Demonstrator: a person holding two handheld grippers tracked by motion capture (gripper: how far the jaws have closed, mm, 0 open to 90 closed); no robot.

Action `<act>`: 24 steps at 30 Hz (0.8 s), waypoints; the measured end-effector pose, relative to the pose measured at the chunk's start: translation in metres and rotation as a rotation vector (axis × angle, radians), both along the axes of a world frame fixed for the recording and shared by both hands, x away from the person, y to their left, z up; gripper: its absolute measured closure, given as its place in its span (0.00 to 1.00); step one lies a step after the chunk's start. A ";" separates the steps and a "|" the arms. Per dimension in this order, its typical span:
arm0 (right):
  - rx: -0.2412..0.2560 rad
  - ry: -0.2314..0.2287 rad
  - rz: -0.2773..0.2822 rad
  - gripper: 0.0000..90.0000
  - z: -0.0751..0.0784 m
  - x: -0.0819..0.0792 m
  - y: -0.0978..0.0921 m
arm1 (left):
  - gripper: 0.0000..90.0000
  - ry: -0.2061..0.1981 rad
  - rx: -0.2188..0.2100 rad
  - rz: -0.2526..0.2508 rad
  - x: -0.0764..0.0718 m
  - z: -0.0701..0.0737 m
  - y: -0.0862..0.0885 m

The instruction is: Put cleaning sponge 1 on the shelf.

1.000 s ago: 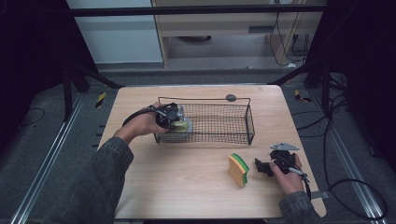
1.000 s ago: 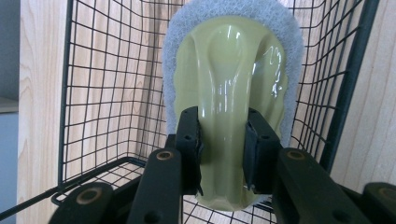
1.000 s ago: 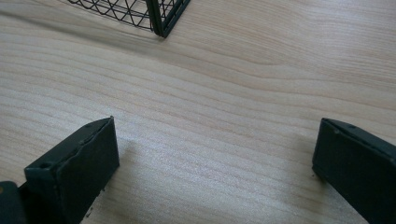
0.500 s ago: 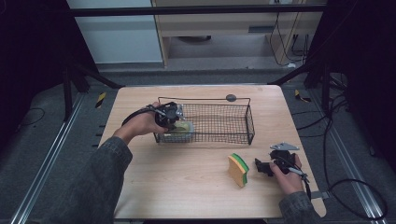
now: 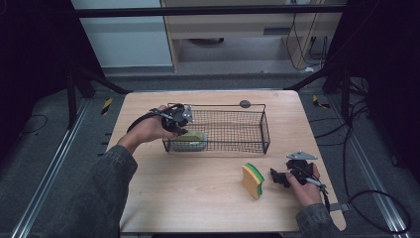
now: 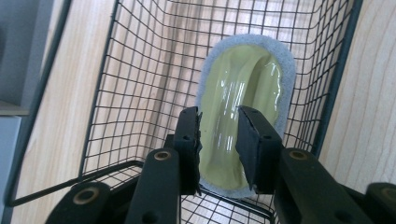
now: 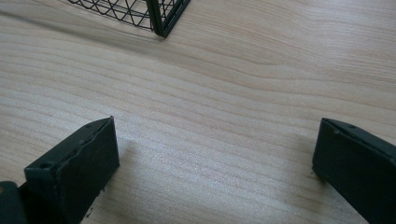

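Right gripper (image 5: 275, 177): nearest the person, resting low over the bare wooden table (image 7: 224, 93); its jaws stand spread wide with only wood grain between them, grasping nothing.

Loose sponge (image 5: 253, 180): a yellow-and-green scouring sponge standing on its edge on the table, just beyond the right gripper's jaw tips and apart from them; not yet picked up.

Basket corner (image 7: 161, 16): ahead of the right jaws and off to their left side, well past the tips.

Left gripper (image 6: 219, 135): reached over the near-left end of the wire basket (image 5: 218, 130), pointing down into it.

Left jaws: parted part-way, one on each side of the yellow-green sponge with a grey-white rim (image 6: 243, 98). The pads appear to be off its surface rather than pinching it, though the angle makes that hard to settle; I read them as released.

Sponge in basket: lying on the mesh floor in the basket's end, directly below and beyond the left jaw tips, against the end wall.

Progress, as I judge it: one sponge is set down inside the basket, so that half looks done. Left to do: draw the left gripper clear, then close the right jaws on the loose sponge and carry it to the basket.
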State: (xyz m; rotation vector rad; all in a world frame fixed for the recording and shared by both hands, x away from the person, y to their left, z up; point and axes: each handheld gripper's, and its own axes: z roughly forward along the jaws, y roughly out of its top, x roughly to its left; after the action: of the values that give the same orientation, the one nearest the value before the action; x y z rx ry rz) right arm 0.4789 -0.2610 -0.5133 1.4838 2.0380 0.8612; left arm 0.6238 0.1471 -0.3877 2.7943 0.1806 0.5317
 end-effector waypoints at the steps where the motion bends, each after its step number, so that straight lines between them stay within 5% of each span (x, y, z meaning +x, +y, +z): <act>1: 0.000 0.000 0.000 0.01 0.000 0.000 0.000 | 0.77 -0.001 -0.006 0.003 0.000 0.001 0.001; 15: 0.000 0.000 0.000 0.01 0.000 0.000 0.000 | 0.76 -0.040 -0.022 0.021 -0.004 0.008 0.000; 24: 0.002 0.001 0.001 0.01 0.000 0.000 0.000 | 0.68 -0.078 -0.080 0.075 -0.010 0.013 0.002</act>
State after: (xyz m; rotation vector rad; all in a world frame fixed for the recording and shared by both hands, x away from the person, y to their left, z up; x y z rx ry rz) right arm 0.4789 -0.2609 -0.5133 1.4854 2.0393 0.8629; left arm 0.6139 0.1488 -0.3748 2.6925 0.2840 0.6359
